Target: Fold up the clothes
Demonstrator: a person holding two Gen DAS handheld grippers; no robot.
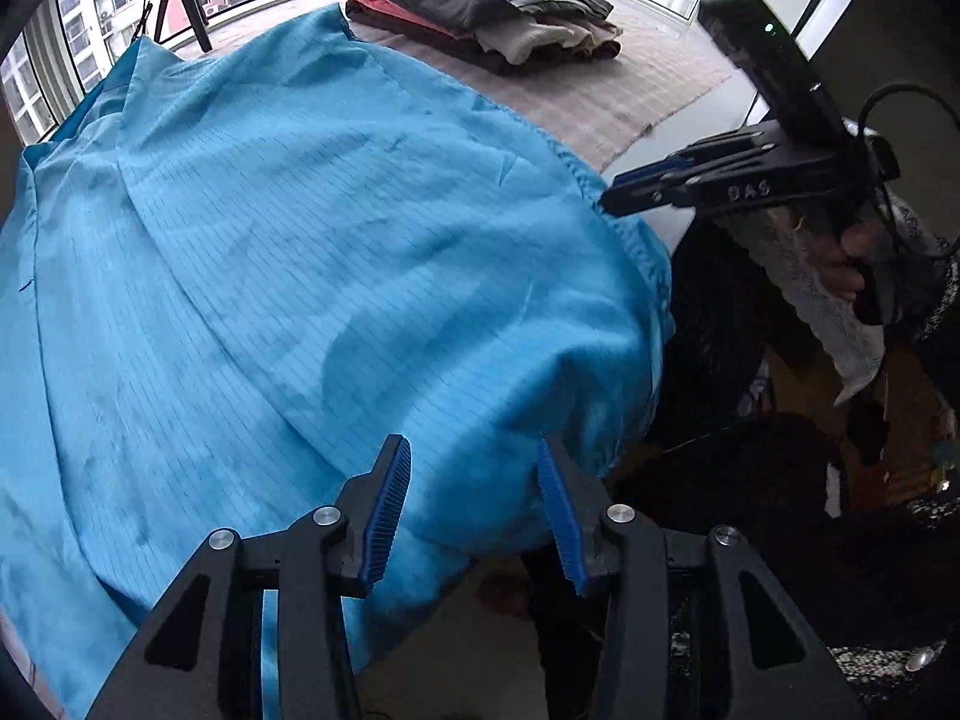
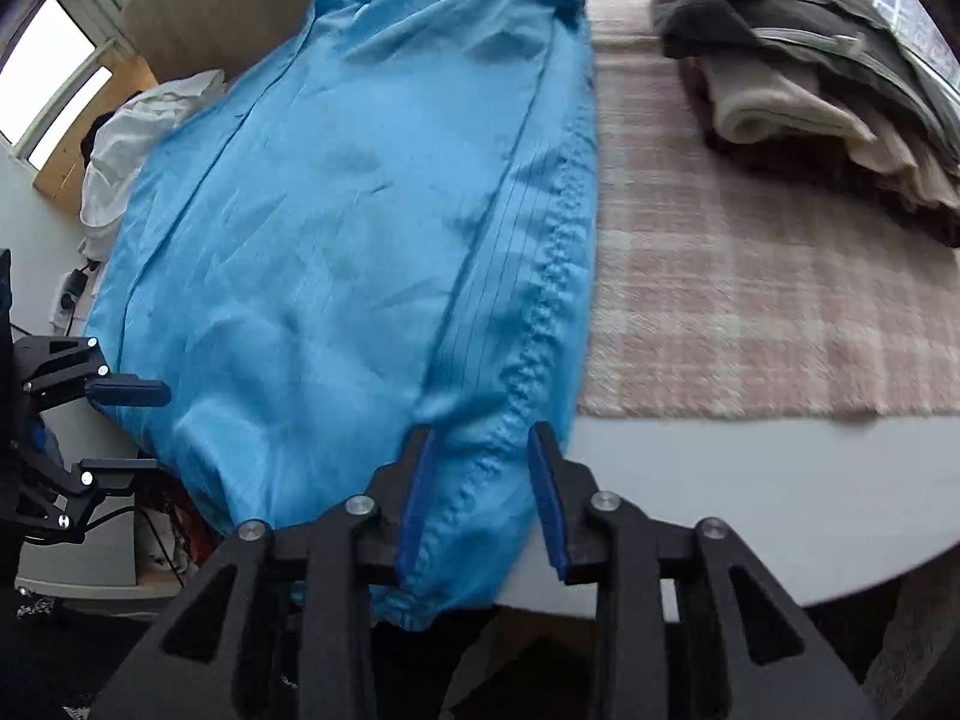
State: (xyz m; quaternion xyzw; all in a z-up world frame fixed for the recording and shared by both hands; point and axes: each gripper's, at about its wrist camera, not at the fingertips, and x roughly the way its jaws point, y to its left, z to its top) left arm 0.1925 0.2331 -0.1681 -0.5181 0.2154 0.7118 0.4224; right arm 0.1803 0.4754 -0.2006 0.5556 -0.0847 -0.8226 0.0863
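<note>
**Blue garment spread on the table, both grippers at its near edge**

Where the left wrist view looks down its own fingers, the left gripper [image 1: 474, 510] stands about half open above the near hem of the blue garment [image 1: 288, 252]; cloth shows between the blue pads [image 1: 387, 516], but none is pinched, and whether a pad brushes it cannot be told. The right gripper [image 1: 612, 204] enters from the right, seen side-on, its tips at the garment's right edge; its gap is hard to judge here. A hand [image 1: 852, 258] on its grip is partly hidden by a grey sleeve. The garment lies wide across the table [image 1: 690, 150], finely striped and creased, its near part drooping over the edge, its left part cut off by the frame. Behind it, a stack of folded clothes [image 1: 480, 6] sits on a plaid mat [image 1: 630, 90]. The floor area at right is dark and unclear.

Seen from the right wrist, the right gripper [image 2: 483, 498] has jaws moderately apart, straddling the puckered seam of the garment [image 2: 336, 210] where it hangs over the table [image 2: 750, 480] edge; the left pad looks to lie against the cloth, the right pad clear of it. The left gripper [image 2: 129, 426] shows at the left margin, mostly cut off, beside the garment's far corner. The mat [image 2: 750, 276] is blurred; the stack [image 2: 810, 78] is cropped at right.
</note>
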